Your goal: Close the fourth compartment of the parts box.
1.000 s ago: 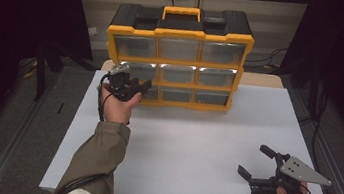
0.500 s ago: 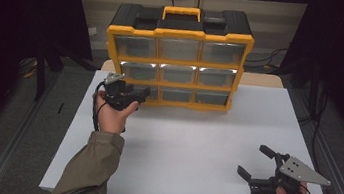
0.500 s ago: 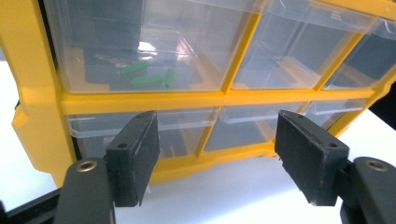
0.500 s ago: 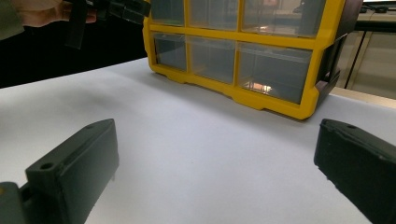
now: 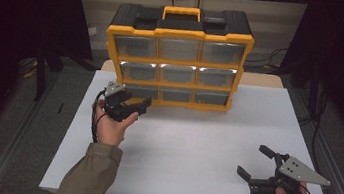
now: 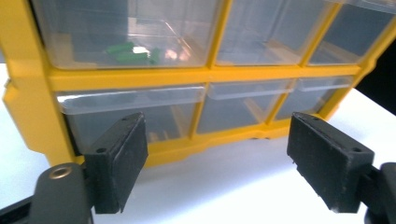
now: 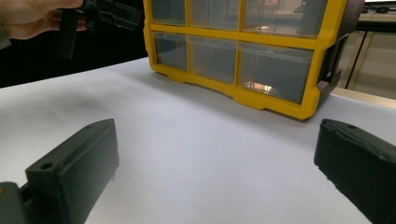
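Drawn back from the drawer cabinet (image 5: 177, 57) at the tabletop's (image 5: 194, 145) far edge, the left gripper (image 5: 130, 107) hovers with jaws apart, while the right gripper (image 5: 258, 165) waits, jaws apart, near the right corner.
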The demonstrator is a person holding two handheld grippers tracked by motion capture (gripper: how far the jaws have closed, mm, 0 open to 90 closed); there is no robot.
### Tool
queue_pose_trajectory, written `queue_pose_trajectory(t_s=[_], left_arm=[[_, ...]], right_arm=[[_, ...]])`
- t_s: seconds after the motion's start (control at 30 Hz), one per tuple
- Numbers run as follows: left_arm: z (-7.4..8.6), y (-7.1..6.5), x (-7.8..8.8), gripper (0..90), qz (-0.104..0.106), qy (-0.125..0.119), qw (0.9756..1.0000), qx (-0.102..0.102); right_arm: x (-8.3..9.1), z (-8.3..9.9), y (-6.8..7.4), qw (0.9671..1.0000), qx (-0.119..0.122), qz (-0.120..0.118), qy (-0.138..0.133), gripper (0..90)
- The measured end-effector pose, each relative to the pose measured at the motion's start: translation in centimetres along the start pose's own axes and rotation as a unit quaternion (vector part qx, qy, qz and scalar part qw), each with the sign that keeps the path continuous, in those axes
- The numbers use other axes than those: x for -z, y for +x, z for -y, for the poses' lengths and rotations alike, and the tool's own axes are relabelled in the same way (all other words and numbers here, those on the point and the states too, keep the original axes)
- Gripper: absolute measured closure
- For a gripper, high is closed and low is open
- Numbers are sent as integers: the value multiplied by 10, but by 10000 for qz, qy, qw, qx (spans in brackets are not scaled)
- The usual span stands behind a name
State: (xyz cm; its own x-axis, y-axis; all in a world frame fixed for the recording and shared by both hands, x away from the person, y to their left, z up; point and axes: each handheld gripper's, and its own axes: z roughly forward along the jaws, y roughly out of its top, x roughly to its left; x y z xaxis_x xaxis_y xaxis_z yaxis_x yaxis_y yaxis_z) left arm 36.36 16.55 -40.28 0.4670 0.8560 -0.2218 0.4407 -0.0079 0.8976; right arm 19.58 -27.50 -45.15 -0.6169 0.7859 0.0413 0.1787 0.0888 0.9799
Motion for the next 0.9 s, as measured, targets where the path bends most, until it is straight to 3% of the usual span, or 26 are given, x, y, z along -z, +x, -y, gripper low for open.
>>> queue_pose_trajectory(t_s=[0.47,0.53,0.63,0.73,0.9], left_arm=[[27,-6,15,101,205,-116,9996,-166],[32,-6,20,83,319,-123,9993,-168],[39,-4,27,63,320,-155,9991,-225],[45,0,38,36,421,-158,9980,-440],[61,4,60,24,492,-318,9973,-441]], right_arm=[[0,0,0,10000,17,-11,1,0],[0,0,0,10000,1,3,-8,0],[0,0,0,10000,11,-7,3,0],[1,0,0,10000,40,-15,6,0],[1,0,-1,10000,20,20,-10,0]])
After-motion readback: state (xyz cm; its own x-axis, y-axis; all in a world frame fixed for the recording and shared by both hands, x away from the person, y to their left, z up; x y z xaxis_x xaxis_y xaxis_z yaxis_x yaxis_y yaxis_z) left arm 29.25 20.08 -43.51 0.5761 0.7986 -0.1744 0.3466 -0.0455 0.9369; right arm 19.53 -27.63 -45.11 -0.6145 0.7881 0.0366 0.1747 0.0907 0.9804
